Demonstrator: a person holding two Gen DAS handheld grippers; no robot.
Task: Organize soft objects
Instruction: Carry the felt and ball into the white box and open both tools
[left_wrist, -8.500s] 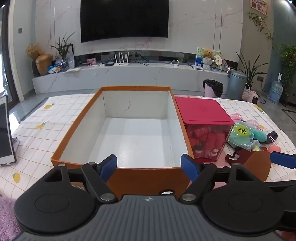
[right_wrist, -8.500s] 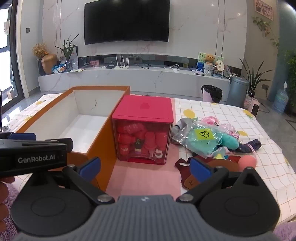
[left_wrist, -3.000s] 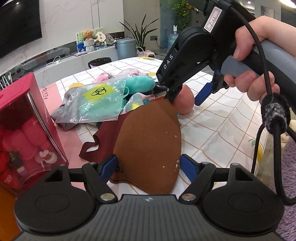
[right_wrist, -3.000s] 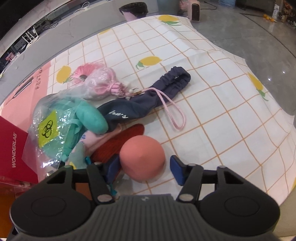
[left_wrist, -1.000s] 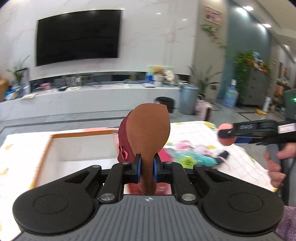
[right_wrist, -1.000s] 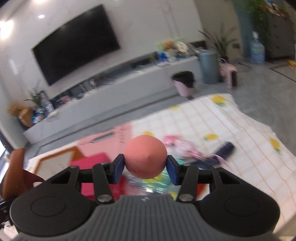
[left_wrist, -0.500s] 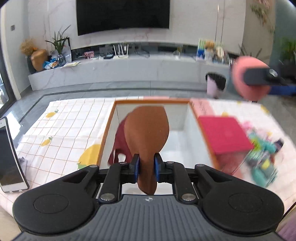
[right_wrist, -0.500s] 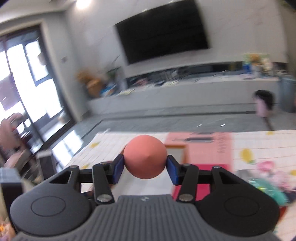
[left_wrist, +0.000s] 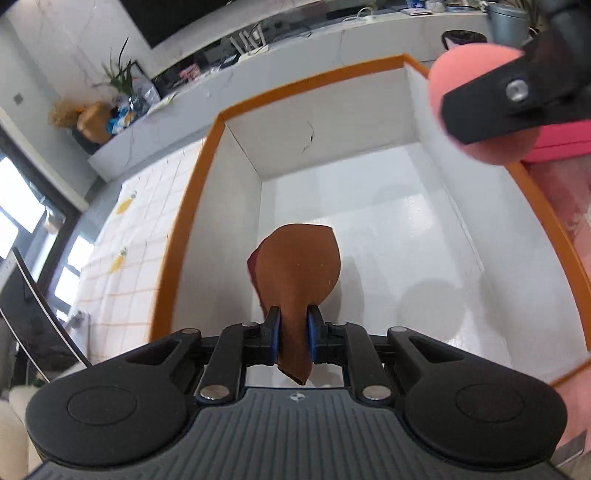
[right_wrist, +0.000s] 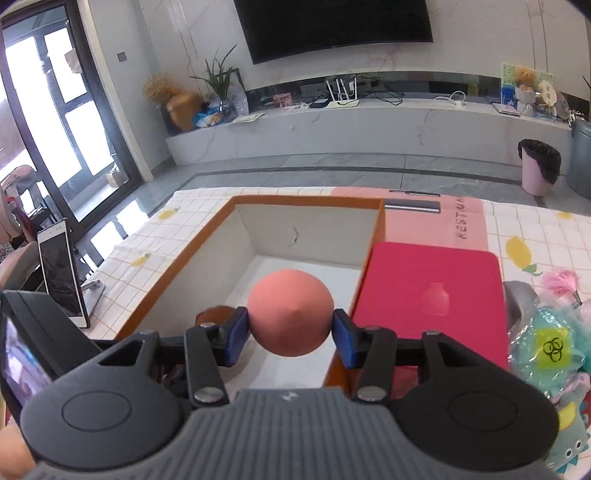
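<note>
My left gripper (left_wrist: 293, 334) is shut on a brown soft eye mask (left_wrist: 299, 269), which hangs inside the orange box (left_wrist: 184, 236) with white inner walls, over its near left part. My right gripper (right_wrist: 290, 334) is shut on a salmon-pink soft ball (right_wrist: 290, 314), held above the box's right side; the ball (left_wrist: 476, 99) also shows at the upper right of the left wrist view. The box (right_wrist: 184, 262) holds nothing else that I can see.
A red-lidded container (right_wrist: 432, 291) stands against the box's right wall. Right of it lie a teal toy in a plastic bag (right_wrist: 546, 343) and other soft items. A phone on a stand (right_wrist: 62, 273) is left of the box, on the checked tablecloth (right_wrist: 528, 236).
Both grippers moved left and tilted down over the orange box. The brown mask sank into the box, and the pink ball came over the box's right side.
</note>
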